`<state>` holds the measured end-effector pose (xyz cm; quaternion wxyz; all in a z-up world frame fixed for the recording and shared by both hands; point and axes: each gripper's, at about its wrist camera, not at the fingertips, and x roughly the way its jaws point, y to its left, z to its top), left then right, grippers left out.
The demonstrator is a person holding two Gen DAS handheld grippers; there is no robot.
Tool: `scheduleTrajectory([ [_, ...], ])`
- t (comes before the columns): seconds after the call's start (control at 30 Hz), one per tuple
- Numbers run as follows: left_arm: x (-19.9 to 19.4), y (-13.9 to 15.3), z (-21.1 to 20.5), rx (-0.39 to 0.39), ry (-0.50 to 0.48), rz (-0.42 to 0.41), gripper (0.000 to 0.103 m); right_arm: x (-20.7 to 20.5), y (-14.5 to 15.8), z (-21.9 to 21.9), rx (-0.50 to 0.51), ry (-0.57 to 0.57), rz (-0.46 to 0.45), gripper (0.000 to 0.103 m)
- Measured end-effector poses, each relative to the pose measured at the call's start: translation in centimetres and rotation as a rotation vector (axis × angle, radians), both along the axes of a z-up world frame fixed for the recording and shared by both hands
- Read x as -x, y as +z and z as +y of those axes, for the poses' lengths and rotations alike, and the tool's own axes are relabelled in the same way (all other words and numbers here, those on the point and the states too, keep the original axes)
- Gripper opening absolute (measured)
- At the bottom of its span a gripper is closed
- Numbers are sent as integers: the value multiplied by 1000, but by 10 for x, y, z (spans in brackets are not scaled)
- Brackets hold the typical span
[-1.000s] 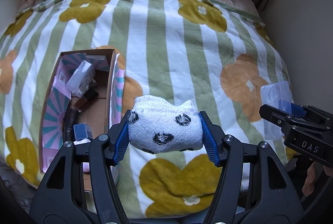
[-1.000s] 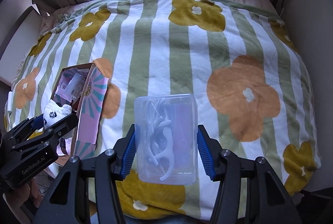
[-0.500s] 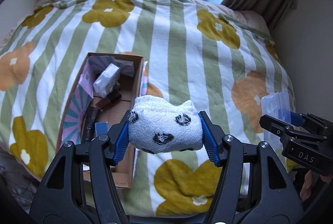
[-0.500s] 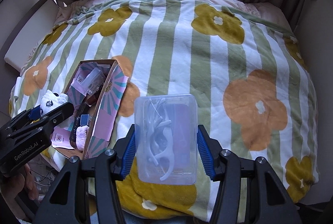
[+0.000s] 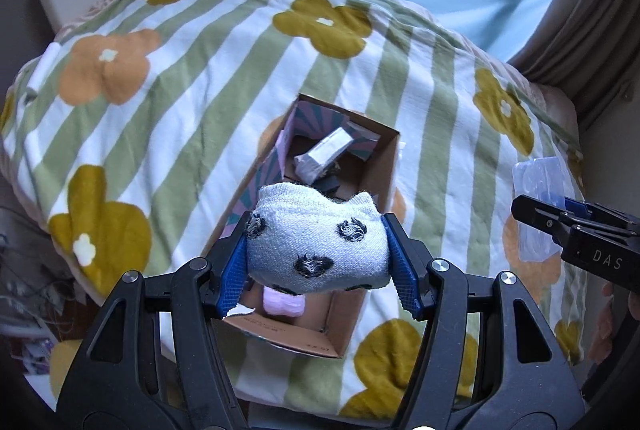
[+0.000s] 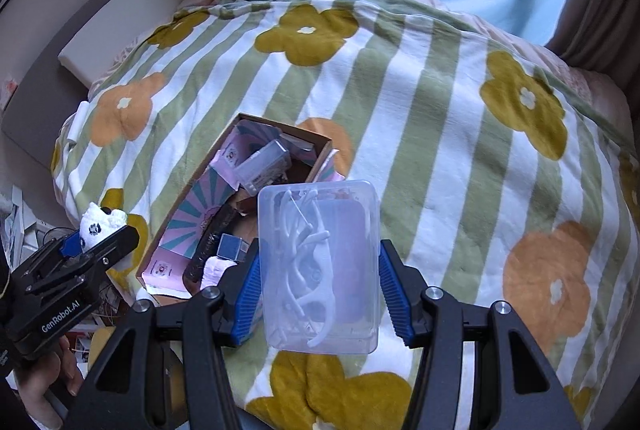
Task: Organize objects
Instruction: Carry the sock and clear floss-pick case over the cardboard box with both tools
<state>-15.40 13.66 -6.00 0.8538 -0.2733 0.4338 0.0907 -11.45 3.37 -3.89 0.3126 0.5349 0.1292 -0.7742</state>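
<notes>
While the left gripper (image 5: 318, 256) stays clamped on the spotted white sock (image 5: 316, 244), it has been carried over the open cardboard box (image 5: 376, 166), formerly at nine o'clock. A clear plastic case (image 6: 318, 270) stays pinched in the right gripper (image 6: 318, 294), now shifted beside the box's three o'clock edge on the floral blanket (image 6: 440, 110).

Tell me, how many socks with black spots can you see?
1. The spotted sock is squeezed in the left tool, above the cardboard box. More could be hidden in the box.
</notes>
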Motion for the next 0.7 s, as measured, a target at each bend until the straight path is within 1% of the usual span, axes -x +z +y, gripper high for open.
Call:
scheduleTrajectory([
  [0.13,2,-18,13,17,55,34,58,8,-16,-35,-8,76,-32,51],
  [0.3,-4,-46,18,41,91,84,58,16,-45,-74,-32,154,-86,51],
  [0.6,-25,-113,14,96,122,181,58,24,-116,-123,-69,219,-239,51],
  [0.7,-28,-130,14,95,131,211,58,23,-135,-131,-91,234,-265,51],
])
